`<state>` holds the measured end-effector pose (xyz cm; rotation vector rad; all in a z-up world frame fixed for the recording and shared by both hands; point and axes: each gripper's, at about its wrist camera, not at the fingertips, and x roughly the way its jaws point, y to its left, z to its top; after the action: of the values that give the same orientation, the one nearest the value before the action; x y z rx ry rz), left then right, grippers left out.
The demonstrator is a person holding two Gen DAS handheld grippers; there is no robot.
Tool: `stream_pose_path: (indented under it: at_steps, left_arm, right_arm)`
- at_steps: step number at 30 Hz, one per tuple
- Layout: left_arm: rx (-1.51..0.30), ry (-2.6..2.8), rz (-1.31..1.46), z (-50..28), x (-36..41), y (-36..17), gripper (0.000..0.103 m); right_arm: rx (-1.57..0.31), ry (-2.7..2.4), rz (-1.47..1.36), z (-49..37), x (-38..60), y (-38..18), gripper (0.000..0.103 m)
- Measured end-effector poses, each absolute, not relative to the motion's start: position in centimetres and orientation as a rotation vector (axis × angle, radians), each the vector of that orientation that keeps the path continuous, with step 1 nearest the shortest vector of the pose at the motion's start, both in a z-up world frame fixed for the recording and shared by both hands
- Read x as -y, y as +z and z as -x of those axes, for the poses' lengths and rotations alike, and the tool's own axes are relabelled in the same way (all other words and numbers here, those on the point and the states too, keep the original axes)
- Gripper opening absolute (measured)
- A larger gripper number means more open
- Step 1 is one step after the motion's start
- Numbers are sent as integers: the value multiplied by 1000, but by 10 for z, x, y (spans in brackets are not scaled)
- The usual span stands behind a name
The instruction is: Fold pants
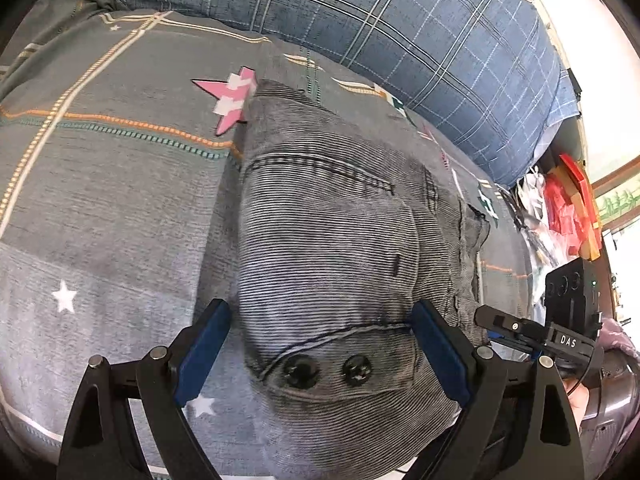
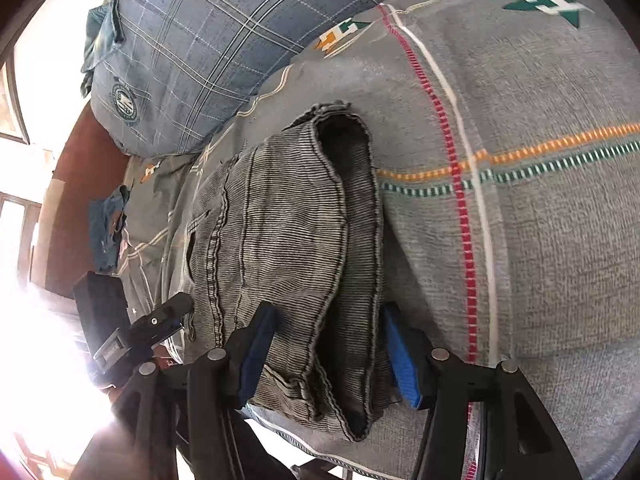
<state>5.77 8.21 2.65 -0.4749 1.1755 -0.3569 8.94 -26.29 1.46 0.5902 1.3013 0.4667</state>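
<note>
Grey striped pants lie folded into a narrow bundle on a grey bed sheet. The waistband with two dark buttons sits between the blue pads of my left gripper, which stands wide open astride it. In the right wrist view the other end of the pants shows its leg cuffs. My right gripper stands half open over that end, one pad on the cloth and the other at its right edge. The cloth lies flat, unpinched. Each view shows the other gripper at its side.
A blue plaid pillow bounds the far side of the bed. Red bags and clutter sit beyond the bed's end. A small blue garment lies near the sheet's left edge. The patterned sheet spreads to the right.
</note>
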Motion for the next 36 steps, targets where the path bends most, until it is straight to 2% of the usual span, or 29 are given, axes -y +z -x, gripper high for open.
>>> stream_pose_path:
  at_steps: [1, 2, 9, 10, 11, 14, 19, 25, 30, 36]
  left_arm:
    - [-1176, -357, 465, -59, -79, 27, 92]
    - [-1181, -358, 452, -60, -76, 26, 91]
    - [-1175, -340, 388, -61, -61, 24, 91]
    - [-1179, -340, 360, -60, -57, 24, 92]
    - [-1186, -338, 337, -62, -53, 24, 92]
    - [-1200, -327, 326, -64, -49, 25, 92]
    - [-1185, -313, 287, -62, -46, 33, 67]
    - [-1161, -321, 239, -63, -42, 50, 45]
    - [-1125, -341, 223, -65, -42, 69, 38]
    - [-1072, -357, 213, -63, -51, 91, 36]
  right_arm:
    - [-1311, 463, -578, -90, 260, 14, 44]
    - [-1319, 455, -577, -93, 257, 13, 42]
    - [-1311, 440, -622, -96, 261, 4, 45]
    - [-1307, 434, -596, -95, 258, 6, 41]
    - [-1306, 431, -572, -94, 254, 8, 33]
    - [-1289, 409, -490, -91, 239, 16, 22]
    - [-1260, 415, -412, -86, 225, 31, 16]
    - [-1215, 460, -410, -83, 222, 53, 14]
    - [-1182, 488, -398, -85, 211, 74, 14]
    - [-1142, 509, -392, -85, 212, 95, 13]
